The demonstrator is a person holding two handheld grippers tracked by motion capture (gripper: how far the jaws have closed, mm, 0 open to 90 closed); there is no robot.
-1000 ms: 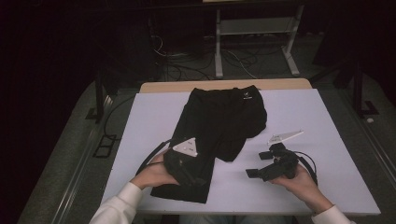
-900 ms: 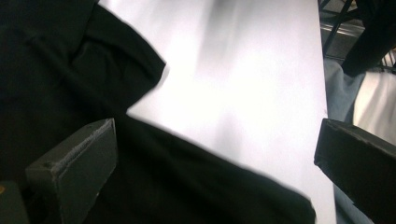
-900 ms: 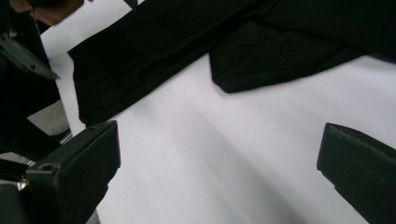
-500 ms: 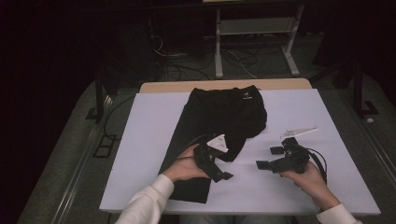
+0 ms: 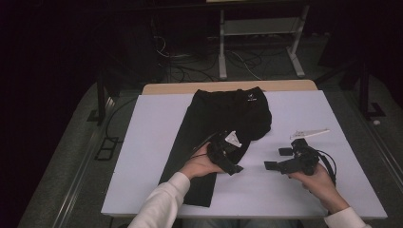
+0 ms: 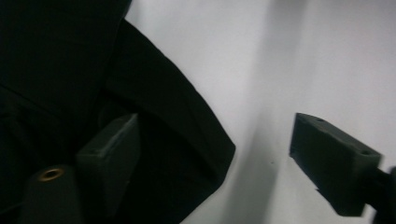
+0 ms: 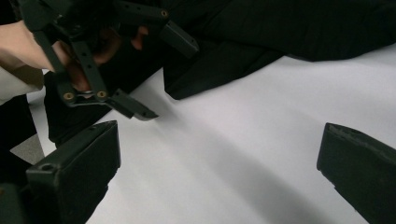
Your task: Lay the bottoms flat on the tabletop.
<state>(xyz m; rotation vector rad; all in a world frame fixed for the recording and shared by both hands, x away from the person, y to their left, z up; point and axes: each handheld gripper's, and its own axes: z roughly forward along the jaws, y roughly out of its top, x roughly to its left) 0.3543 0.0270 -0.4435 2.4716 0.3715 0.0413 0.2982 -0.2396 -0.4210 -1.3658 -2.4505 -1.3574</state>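
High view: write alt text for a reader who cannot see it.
A person's two hands each hold an open tool over a white table: the left tool at the edge of a black garment, the right tool above bare tabletop. A small white strip lies to the right.

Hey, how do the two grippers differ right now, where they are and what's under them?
The left gripper hovers at the edge of the black garment, one jaw over cloth and one over bare table; the right gripper is over bare table only, apart from the garment. The left sits nearer the table's middle, the right toward its right side. Both are hand-held with jaws wide open, holding nothing.
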